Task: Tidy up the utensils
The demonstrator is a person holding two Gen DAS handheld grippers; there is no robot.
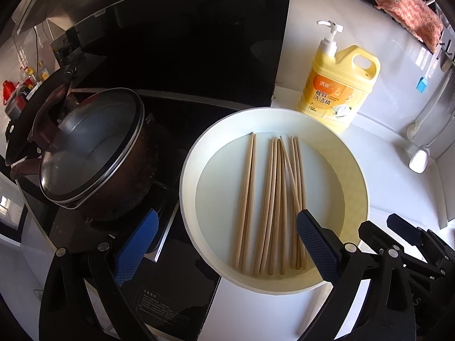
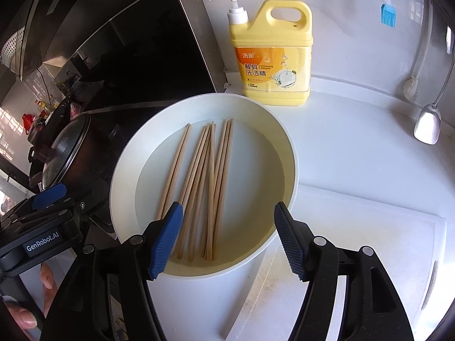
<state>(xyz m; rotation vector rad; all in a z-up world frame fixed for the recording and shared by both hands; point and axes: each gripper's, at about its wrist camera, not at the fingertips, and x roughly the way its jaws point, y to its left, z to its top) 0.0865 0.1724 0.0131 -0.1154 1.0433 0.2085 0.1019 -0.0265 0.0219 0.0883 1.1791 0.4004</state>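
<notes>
Several wooden chopsticks lie side by side, roughly parallel, on the bottom of a round white basin on the white counter. My left gripper hovers above the basin's near-left part with its blue pads wide open and nothing pinched. My right gripper hangs over the basin's near edge, also open, above the chopsticks' near ends without touching them. Each gripper shows at the edge of the other's view. A hand holds the left gripper's handle in the right wrist view.
A dark pot with a glass lid sits on the black cooktop left of the basin. A yellow dish-soap pump bottle stands behind it. A white cutting board lies to the right. A blue brush and a metal spatula hang on the wall.
</notes>
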